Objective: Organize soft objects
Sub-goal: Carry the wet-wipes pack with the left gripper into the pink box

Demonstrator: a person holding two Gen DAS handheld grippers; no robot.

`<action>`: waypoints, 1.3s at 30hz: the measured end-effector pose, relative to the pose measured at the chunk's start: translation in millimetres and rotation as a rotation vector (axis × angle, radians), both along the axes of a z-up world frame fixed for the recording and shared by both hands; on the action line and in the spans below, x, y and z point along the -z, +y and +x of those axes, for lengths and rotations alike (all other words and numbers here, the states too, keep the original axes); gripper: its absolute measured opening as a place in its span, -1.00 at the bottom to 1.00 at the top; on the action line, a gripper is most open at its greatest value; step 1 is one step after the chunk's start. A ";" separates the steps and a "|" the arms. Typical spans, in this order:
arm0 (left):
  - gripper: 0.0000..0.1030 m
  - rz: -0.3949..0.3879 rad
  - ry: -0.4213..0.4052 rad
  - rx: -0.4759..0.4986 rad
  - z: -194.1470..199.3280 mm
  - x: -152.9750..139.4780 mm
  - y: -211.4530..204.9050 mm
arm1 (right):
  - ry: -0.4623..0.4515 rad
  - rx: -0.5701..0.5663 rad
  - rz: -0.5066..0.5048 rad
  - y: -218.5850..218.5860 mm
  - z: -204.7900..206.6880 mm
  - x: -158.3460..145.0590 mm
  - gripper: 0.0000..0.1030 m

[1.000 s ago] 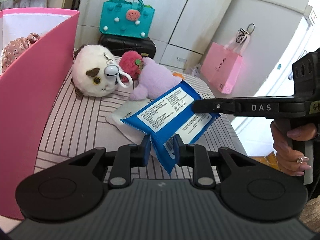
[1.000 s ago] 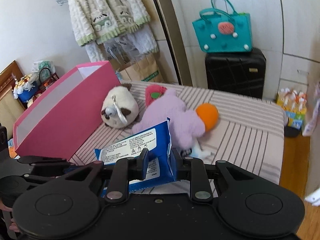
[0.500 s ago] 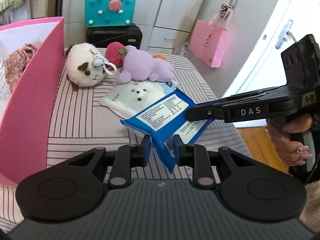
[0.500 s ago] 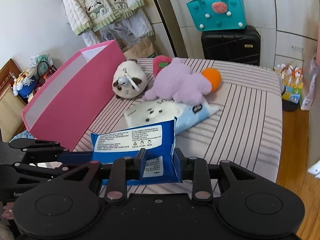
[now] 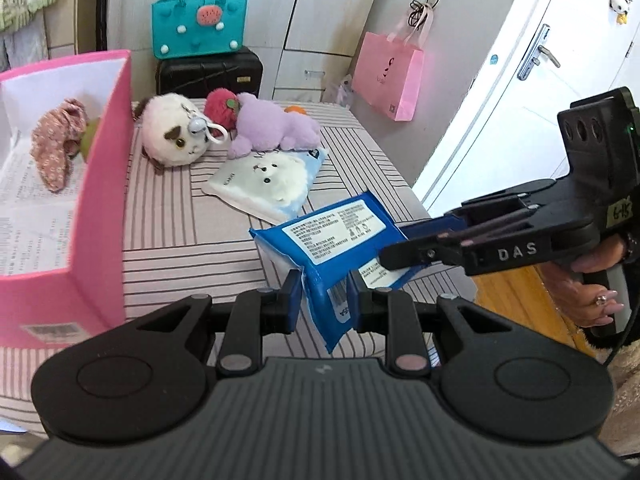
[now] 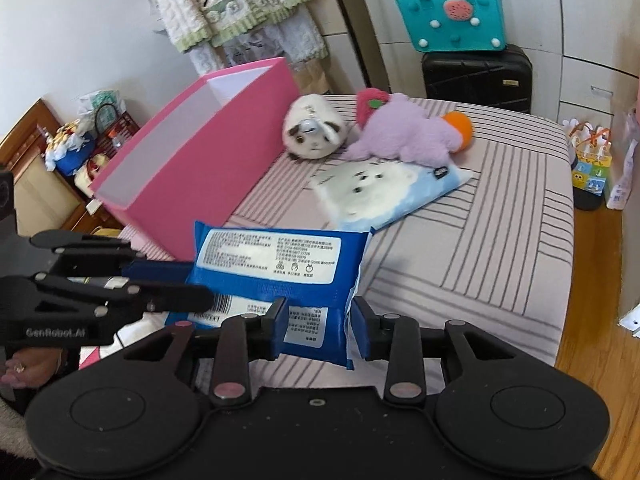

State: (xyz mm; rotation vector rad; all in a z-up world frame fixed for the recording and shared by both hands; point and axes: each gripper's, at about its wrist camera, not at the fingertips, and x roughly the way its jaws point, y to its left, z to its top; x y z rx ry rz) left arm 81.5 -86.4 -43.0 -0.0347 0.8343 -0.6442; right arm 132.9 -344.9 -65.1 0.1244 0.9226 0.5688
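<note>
Left gripper (image 5: 323,295) and right gripper (image 6: 319,322) each pinch one end of the glossy blue wet-wipe pack (image 5: 328,240), held clear above the striped bed (image 5: 192,232) — pads closed against the plastic. At ten o'clock in the left wrist view stands the open pink storage box (image 5: 100,208); a white bear-print tissue pack (image 5: 272,184) lies at twelve.

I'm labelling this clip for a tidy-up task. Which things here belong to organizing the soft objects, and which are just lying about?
Part of the job:
blue wipes pack, gripped by left gripper and right gripper
pink box
white plush
purple plush
bear-print pack

Just lying about:
teal bag
black suitcase
pink gift bag
</note>
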 end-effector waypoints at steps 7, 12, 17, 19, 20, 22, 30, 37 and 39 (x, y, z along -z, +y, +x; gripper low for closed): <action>-0.55 0.010 -0.016 0.020 -22.1 -14.1 22.5 | -0.024 -0.055 -0.042 24.9 -29.9 -17.8 -0.20; -0.55 0.036 -0.048 0.032 -41.1 -26.5 36.6 | -0.025 -0.082 -0.039 41.5 -45.4 -28.9 -0.20; -0.55 0.048 -0.081 0.038 -56.8 -40.6 54.4 | -0.049 -0.123 -0.042 59.0 -59.0 -45.5 -0.20; -0.55 0.039 -0.079 0.038 -60.2 -45.5 63.8 | -0.068 -0.141 -0.049 65.2 -63.1 -52.5 -0.20; -0.55 0.032 -0.074 0.037 -61.2 -47.6 68.4 | -0.074 -0.152 -0.051 68.6 -64.6 -55.6 -0.20; -0.55 0.021 -0.069 0.036 -61.2 -51.7 77.5 | -0.090 -0.171 -0.054 75.5 -65.3 -62.6 -0.20; -0.55 0.013 -0.124 0.008 -61.4 -70.0 109.2 | -0.173 -0.227 -0.071 109.0 -54.7 -88.3 -0.20; -0.55 -0.006 -0.166 -0.064 -32.6 -79.7 139.1 | -0.214 -0.262 -0.070 138.0 -20.0 -98.5 -0.20; -0.55 -0.011 -0.165 -0.078 -22.4 -80.1 146.2 | -0.226 -0.267 -0.075 146.2 -10.0 -101.6 -0.20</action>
